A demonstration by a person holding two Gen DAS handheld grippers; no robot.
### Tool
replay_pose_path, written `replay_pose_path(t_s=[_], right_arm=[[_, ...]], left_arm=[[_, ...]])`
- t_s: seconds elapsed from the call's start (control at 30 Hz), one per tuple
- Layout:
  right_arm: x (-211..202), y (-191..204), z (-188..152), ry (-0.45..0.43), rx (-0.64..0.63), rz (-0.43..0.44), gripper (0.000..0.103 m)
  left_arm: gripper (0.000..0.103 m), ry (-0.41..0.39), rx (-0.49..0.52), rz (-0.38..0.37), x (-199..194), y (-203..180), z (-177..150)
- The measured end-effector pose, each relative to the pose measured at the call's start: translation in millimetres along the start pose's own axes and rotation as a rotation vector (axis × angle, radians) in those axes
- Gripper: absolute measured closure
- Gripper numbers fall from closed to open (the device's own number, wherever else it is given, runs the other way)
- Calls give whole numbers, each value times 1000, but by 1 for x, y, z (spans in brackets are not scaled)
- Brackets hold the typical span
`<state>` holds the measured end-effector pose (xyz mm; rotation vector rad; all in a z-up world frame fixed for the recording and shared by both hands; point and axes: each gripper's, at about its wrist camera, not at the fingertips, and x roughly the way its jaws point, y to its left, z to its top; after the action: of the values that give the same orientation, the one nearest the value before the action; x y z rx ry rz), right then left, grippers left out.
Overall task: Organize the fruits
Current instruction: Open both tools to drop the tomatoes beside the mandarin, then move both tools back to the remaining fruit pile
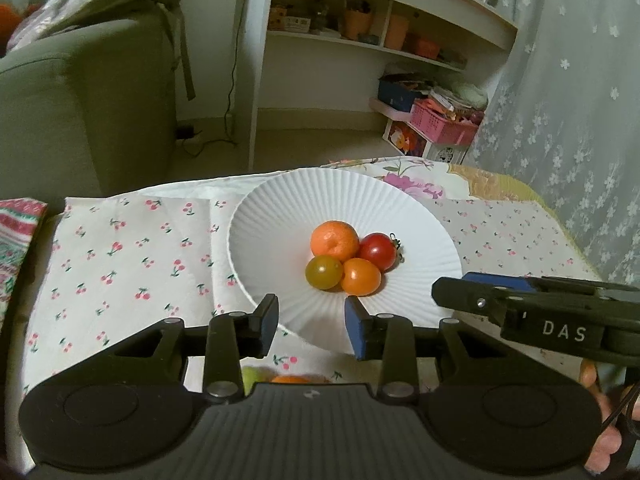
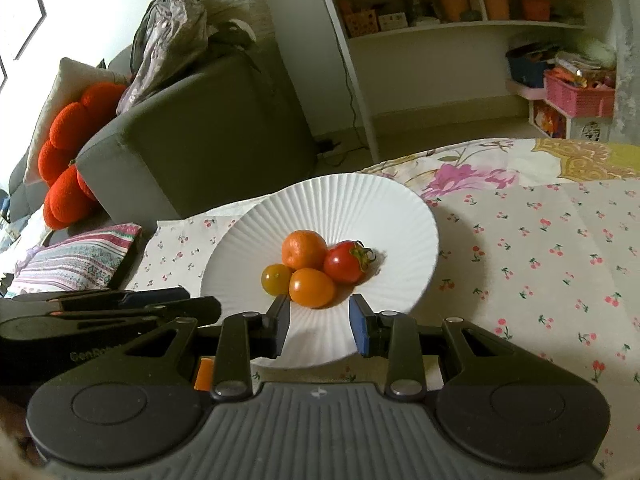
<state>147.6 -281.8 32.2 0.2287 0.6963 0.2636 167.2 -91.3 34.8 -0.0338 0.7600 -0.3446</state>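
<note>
Fruits, a mandarin [image 1: 334, 240], red tomato [image 1: 377, 251], greenish tomato [image 1: 324, 272] and orange tomato [image 1: 361, 277], huddle touching mid-plate [image 1: 280, 216] because it dishes inward, while your left gripper [image 1: 311, 320] and right gripper [image 2: 320, 322] hover with jaws apart, empty, at its near rim.

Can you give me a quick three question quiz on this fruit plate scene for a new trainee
1. How many fruits sit on the white plate?
2. True or false: the left gripper is shut on the mandarin.
3. Which fruit keeps its green stem: A, the red tomato; B, the orange tomato; C, the yellow-green tomato?

Key:
1. Four, touching one another in a cluster.
2. False. Both the left gripper and the right gripper are open and empty, over the plate's near rim.
3. A.
</note>
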Motion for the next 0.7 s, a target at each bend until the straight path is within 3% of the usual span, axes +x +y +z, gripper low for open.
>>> replay_pose_path(t_s=[0.17, 0.43, 0.7], right_arm=[[-20, 9, -8, -53, -7, -17, 51], [-34, 21, -25, -60, -25, -32, 28], [-43, 24, -44, -28, 1, -48, 15]], left_arm=[[69, -15, -37, 5, -21, 7, -6], [56, -24, -97, 23, -52, 19, -22], [46, -16, -147, 58, -73, 36, -40]])
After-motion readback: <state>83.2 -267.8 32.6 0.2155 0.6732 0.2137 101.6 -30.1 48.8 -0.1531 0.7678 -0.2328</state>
